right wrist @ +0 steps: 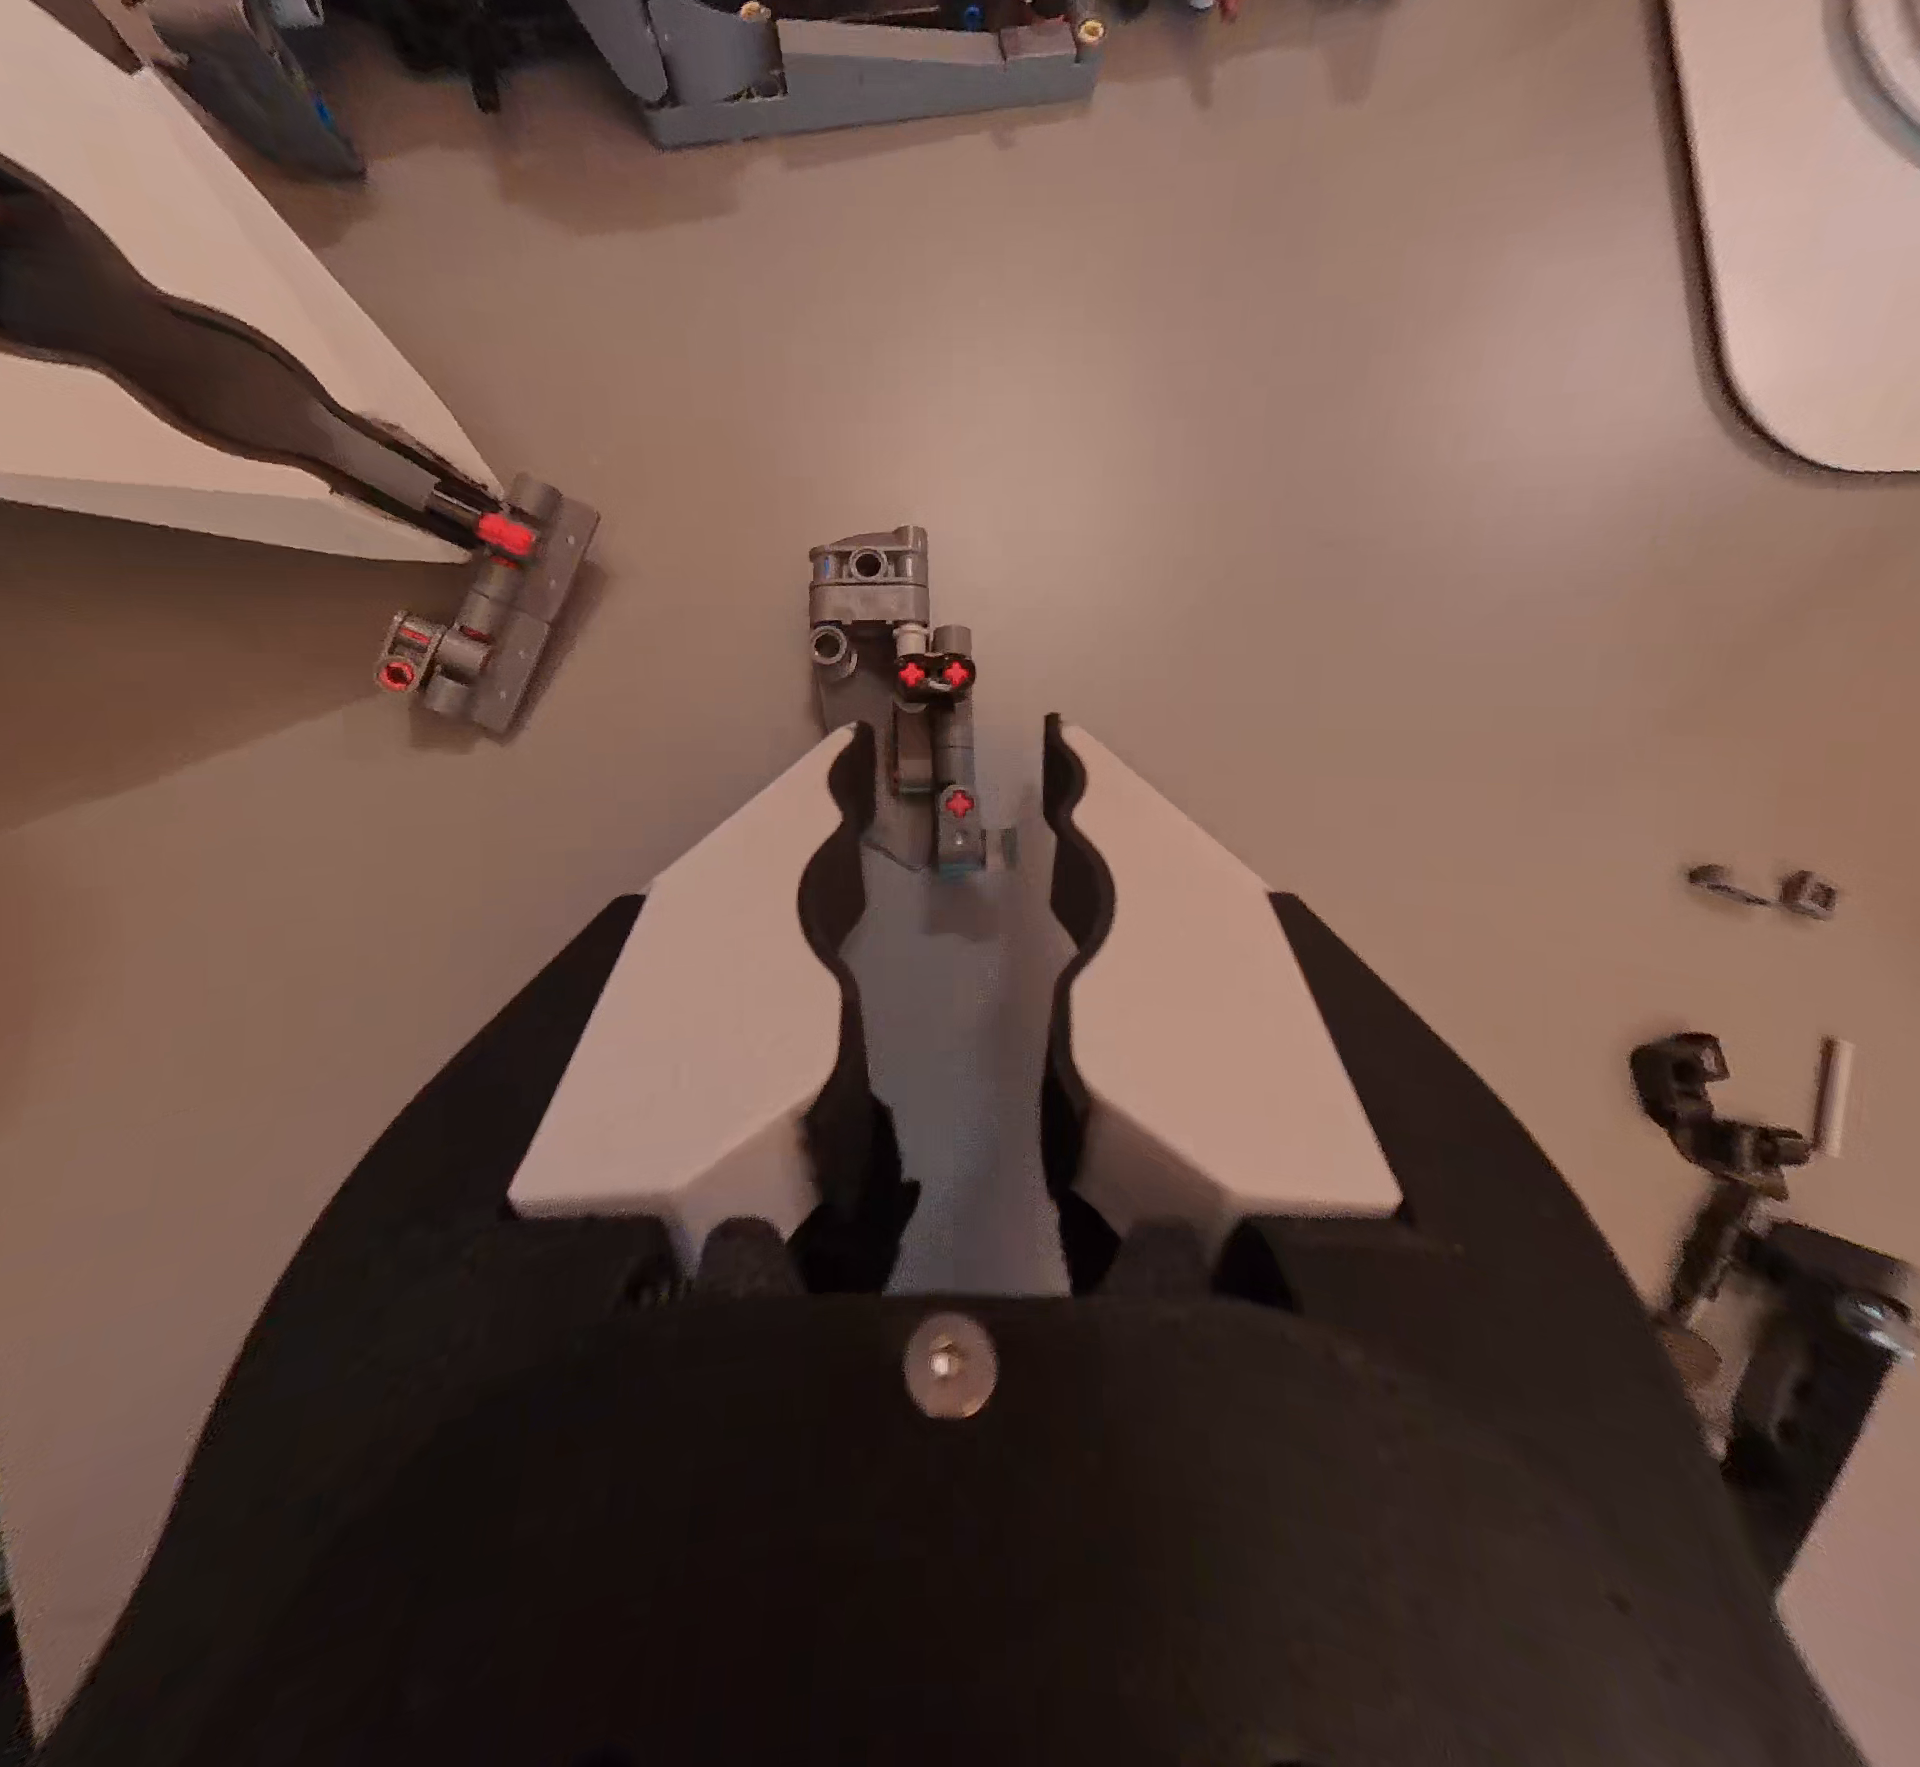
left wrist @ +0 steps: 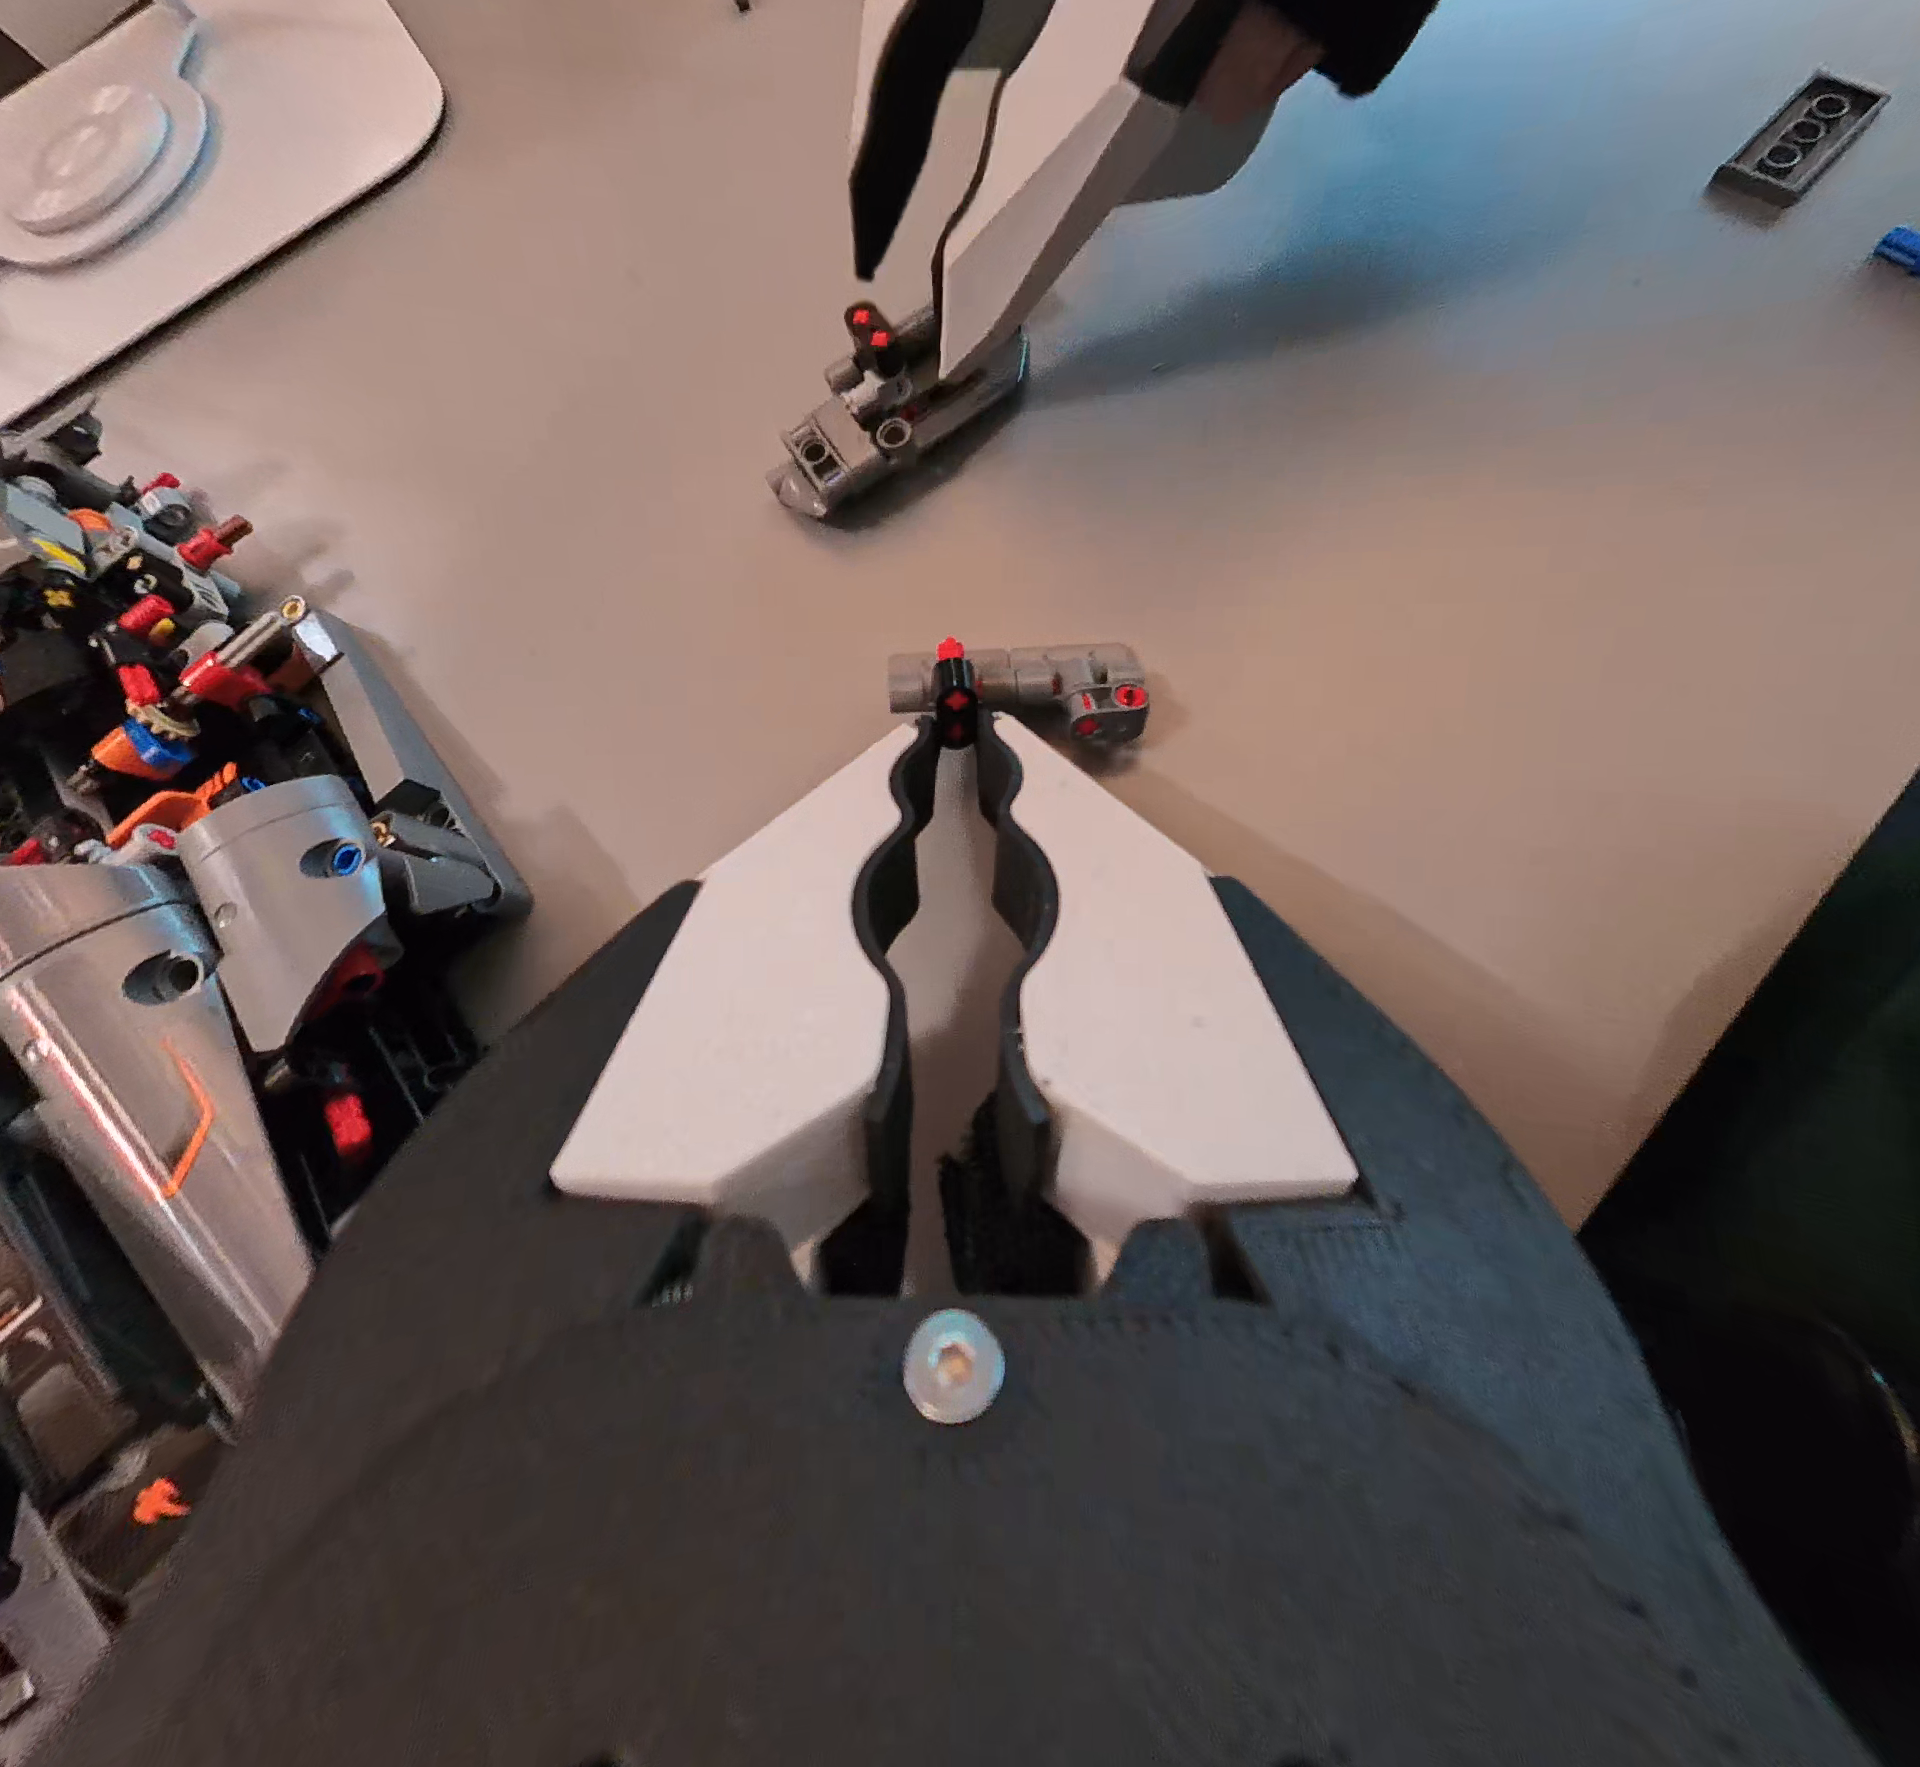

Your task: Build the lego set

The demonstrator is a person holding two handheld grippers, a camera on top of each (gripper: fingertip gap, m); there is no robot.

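— Tabletop [left wrist: 1351,782]: tan, parts scattered. Which step?

— Joining two grey sub-assemblies. My left gripper [left wrist: 954,730], jaws clamped on the black-and-red connector [left wrist: 954,701] of the near sub-assembly [left wrist: 1023,691]. My right gripper [right wrist: 951,730], jaws apart, straddling the far sub-assembly [right wrist: 883,637]. Next: close, then align.

— Obscured?

— Main model [right wrist: 831,3], cropped; pin holes too small to tell.

Left gripper [left wrist: 954,730] showing black printed body, white wedge fingers [left wrist: 790,969], wavy black pads, silver screw [left wrist: 953,1366], right gripper [right wrist: 951,730] matching.
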